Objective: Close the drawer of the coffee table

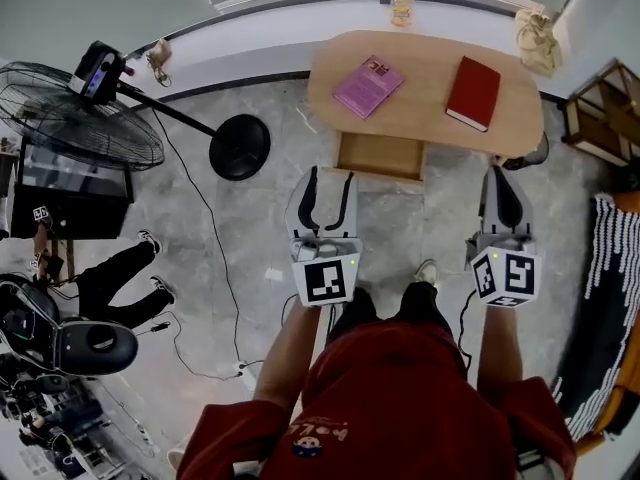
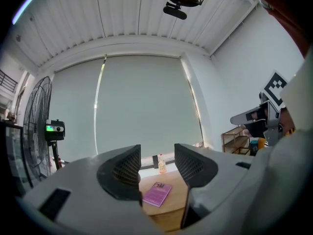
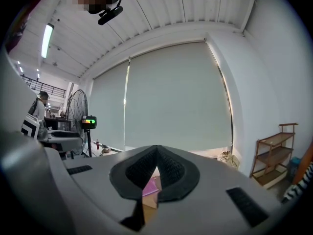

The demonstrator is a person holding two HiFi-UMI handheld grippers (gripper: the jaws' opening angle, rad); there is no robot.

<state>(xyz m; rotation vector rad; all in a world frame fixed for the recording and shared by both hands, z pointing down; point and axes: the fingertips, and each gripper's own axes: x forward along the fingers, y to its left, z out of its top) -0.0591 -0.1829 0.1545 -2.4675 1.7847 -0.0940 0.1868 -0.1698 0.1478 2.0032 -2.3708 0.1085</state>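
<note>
Pale wood makes up the low oval desk ahead of me on the grey marbled floor. Its shallow wooden drawer stands pulled out from the near side toward me, with its bare bottom showing. On the top lie a pink paperback book to the left and a dark red hardback book to the right, well apart. A small yellow bottle stands beyond the far edge by the wall. My left gripper points level at the desk with its jaws wide and nothing between them. Through that gap, in the left gripper view, I see the pink book and the bottle past the left gripper. From the head view its tips sit by the drawer's near left corner, and I cannot tell that they touch it. My right gripper is out to the right, near the desk's right end, clear of the drawer. In its own view the right gripper has its jaws closed tip to tip on nothing. A black standing fan with a round black base is off to the left, and a wooden shelf rack is at the right.
</note>
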